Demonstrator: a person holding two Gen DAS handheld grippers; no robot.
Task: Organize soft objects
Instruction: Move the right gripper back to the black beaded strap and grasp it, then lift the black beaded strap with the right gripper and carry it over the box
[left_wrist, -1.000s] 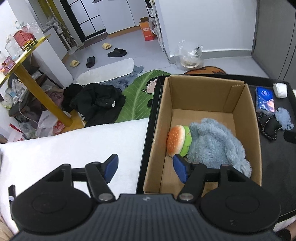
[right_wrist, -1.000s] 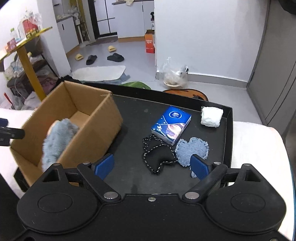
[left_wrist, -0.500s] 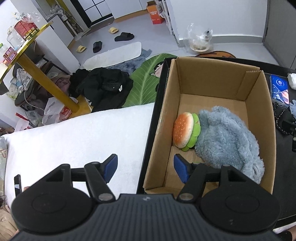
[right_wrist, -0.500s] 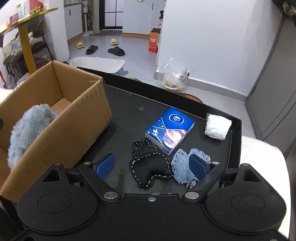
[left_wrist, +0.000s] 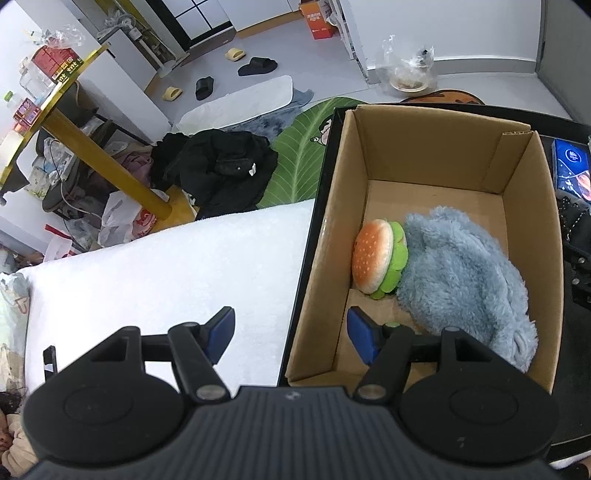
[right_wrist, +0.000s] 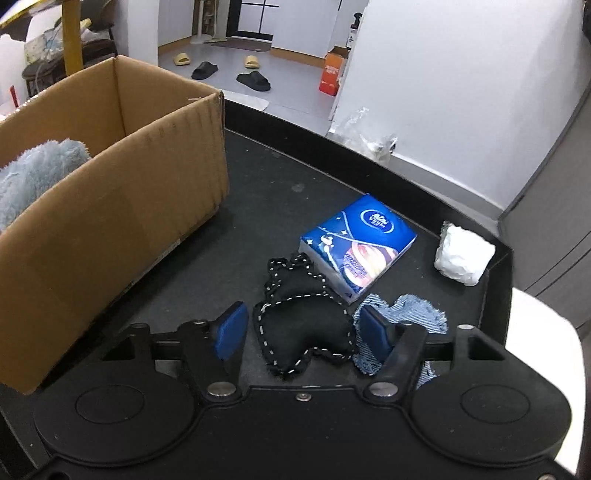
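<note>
A cardboard box (left_wrist: 528, 192) stands on a black tray and holds a plush burger (left_wrist: 376, 260) and a fluffy blue-grey plush (left_wrist: 461, 280). My left gripper (left_wrist: 291, 334) is open and empty, straddling the box's near left wall. In the right wrist view the box (right_wrist: 122, 206) is at the left. A black stitched soft piece (right_wrist: 299, 325) lies between the pads of my open right gripper (right_wrist: 303, 332). A denim piece (right_wrist: 410, 314) lies under the right finger. A blue tissue pack (right_wrist: 360, 243) and a white wad (right_wrist: 463, 254) lie beyond.
The black tray (right_wrist: 295, 177) has a raised rim at its far side. A white padded surface (left_wrist: 166, 269) lies left of the tray. Beyond it is a cluttered floor with black clothes (left_wrist: 218, 166) and a yellow table leg (left_wrist: 110, 170).
My right gripper has moved forward and down until the black stitched piece sits between its open fingers. My left gripper has risen a little above the box and stayed open.
</note>
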